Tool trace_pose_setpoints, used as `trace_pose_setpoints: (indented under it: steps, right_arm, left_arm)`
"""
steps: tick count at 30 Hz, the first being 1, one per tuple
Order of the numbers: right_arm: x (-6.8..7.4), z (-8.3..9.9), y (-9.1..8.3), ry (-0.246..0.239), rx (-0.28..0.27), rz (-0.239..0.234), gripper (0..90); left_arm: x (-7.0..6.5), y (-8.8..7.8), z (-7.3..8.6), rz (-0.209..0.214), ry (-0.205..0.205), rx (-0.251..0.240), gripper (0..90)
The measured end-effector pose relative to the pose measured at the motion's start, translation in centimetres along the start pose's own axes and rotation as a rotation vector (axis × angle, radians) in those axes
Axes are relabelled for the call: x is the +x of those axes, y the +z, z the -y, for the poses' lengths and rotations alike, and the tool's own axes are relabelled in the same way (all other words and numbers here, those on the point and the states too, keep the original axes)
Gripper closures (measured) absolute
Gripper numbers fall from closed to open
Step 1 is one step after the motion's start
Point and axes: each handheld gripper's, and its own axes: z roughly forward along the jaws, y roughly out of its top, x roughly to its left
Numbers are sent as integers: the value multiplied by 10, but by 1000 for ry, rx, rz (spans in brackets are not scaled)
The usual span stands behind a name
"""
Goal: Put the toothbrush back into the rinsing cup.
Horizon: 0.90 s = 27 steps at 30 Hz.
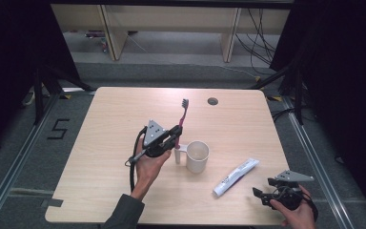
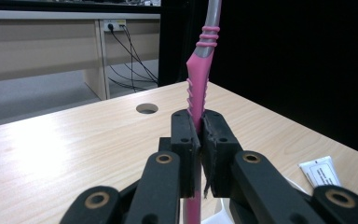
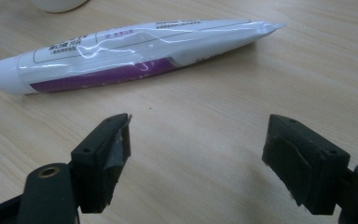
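Note:
A pink and grey toothbrush [image 1: 181,119] stands nearly upright with its bristle head on top, and my left gripper [image 1: 174,136] is shut on its handle. In the left gripper view the pink handle [image 2: 196,91] rises from between the closed jaws of the left gripper [image 2: 199,135]. A white mug [image 1: 197,156] stands just right of that gripper, on the wooden table [image 1: 109,133]. A white and purple toothpaste tube [image 1: 236,177] lies to the right of the mug. My right gripper [image 1: 262,197] rests open near the front right corner, just short of the toothpaste tube [image 3: 121,51], with nothing between its jaws.
A round cable hole [image 1: 213,101] is cut into the table near its far edge. Black curtains hang at both sides, and pale furniture legs with cables stand on the floor beyond the table.

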Motion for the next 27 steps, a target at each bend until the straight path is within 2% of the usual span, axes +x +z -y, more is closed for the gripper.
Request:
trace_pose_setpoints:
  steps: [1, 2, 3, 4, 5, 6, 7, 8, 10, 12, 13, 15, 16, 19, 20, 23, 24, 26, 27]
  right_arm:
    - [0, 0, 0, 0, 0, 0, 235]
    - [-2, 0, 0, -33, -6, 12, 235]
    - [-2, 0, 0, -25, -2, 2, 235]
    - [-3, -1, 1, -50, -18, 7, 235]
    - [-2, 0, 0, -31, -9, 4, 235]
    - [1, 0, 0, 10, 8, -8, 235]
    - [1, 0, 0, 10, 8, -8, 235]
    - [-2, 0, 1, -36, -11, -5, 235]
    - [-3, -1, 0, -44, -16, 8, 235]
    - [-2, 0, 0, -25, -2, 2, 235]
    - [-2, 0, 0, -39, -11, 9, 235]
    - [-2, 0, 0, -32, -8, 11, 235]
    - [-3, 0, 2, -54, -25, -1, 235]
    - [-3, 0, 1, -50, -22, 4, 235]
    - [-2, 0, 1, -34, -14, -7, 235]
    - [-2, 0, 2, -39, -19, -10, 235]
    - [-4, -1, 3, -70, -34, -7, 235]
    - [-4, -1, 3, -63, -31, -7, 235]
    - [-3, 0, 4, -55, -33, -25, 235]
  left_arm:
    - [1, 0, 1, 0, 1, -1, 836]
    - [1, 0, 2, 0, 1, 1, 836]
    - [0, 1, 4, 2, 3, 4, 836]
    - [0, 1, 5, 3, 8, 7, 836]
    - [0, 1, 6, 5, 6, 10, 836]
    - [0, 1, 6, 5, 6, 10, 836]
    - [0, 1, 7, 3, 9, 14, 836]
    - [-1, 1, 9, 5, 15, 27, 835]
    - [0, 1, 12, 3, 17, 35, 835]
    - [1, 0, 14, 5, 14, 35, 835]
    - [2, -1, 16, 7, 13, 43, 835]
    - [1, -2, 18, 10, 16, 53, 834]
    - [1, -2, 20, 11, 21, 58, 834]
    - [0, -3, 22, 12, 27, 65, 833]
    - [-1, -4, 24, 14, 31, 75, 833]
    - [0, -6, 26, 18, 36, 86, 832]
    - [0, -7, 29, 16, 41, 94, 832]
    - [0, -8, 31, 16, 42, 102, 832]
    - [1, -9, 32, 17, 42, 102, 831]
